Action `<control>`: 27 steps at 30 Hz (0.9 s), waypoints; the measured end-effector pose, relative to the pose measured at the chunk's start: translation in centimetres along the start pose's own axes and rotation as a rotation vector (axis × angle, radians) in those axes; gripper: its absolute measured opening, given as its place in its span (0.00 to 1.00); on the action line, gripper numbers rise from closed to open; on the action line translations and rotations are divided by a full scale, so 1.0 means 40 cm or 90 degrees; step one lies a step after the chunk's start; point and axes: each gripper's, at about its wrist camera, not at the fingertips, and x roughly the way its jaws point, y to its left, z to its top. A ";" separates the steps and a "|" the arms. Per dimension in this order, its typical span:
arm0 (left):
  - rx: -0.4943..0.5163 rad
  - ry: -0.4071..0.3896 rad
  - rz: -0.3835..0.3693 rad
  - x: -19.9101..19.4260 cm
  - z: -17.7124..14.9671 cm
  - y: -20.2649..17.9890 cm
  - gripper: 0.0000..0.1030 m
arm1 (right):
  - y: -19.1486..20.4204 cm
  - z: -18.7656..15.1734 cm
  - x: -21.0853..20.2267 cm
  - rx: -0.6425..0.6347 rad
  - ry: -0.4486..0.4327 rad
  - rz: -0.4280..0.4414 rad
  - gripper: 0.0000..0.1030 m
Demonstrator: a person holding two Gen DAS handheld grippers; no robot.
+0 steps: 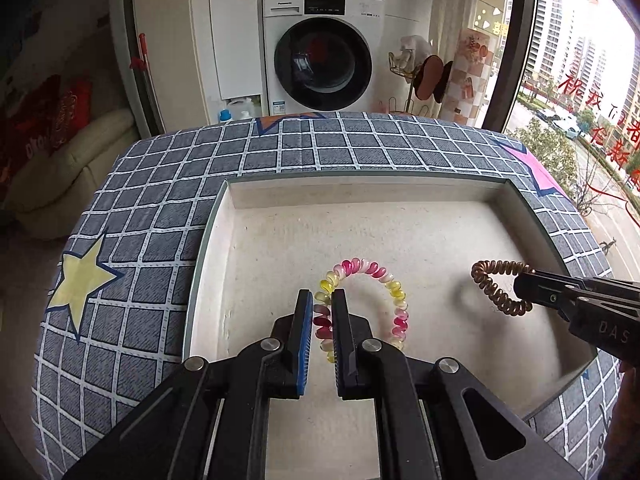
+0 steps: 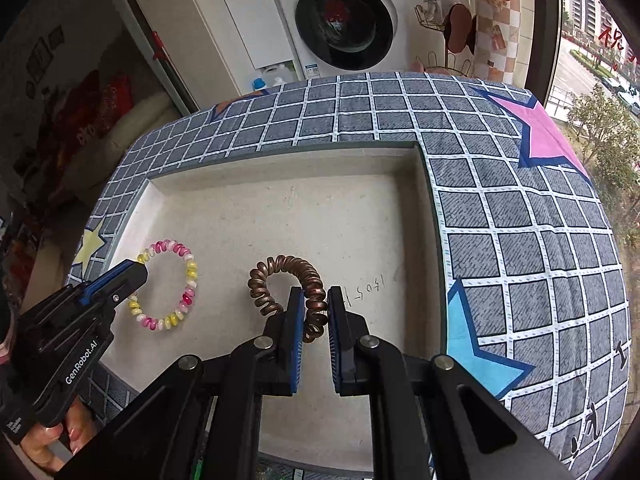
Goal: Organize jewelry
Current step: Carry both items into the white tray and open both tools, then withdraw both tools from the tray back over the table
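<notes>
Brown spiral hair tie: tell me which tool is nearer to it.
Right. The right tool has the brown spiral hair tie between its fingers inside the tray; the left tool sits apart, closed around the pink-and-yellow spiral hair tie.

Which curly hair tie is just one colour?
The brown coil hair tie between the right gripper's fingers; the other coil tie is pink, yellow and white.
</notes>
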 end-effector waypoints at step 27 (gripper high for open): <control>0.011 -0.086 0.044 -0.163 -0.012 -0.022 1.00 | 0.002 -0.030 -0.155 0.041 -0.073 0.047 0.74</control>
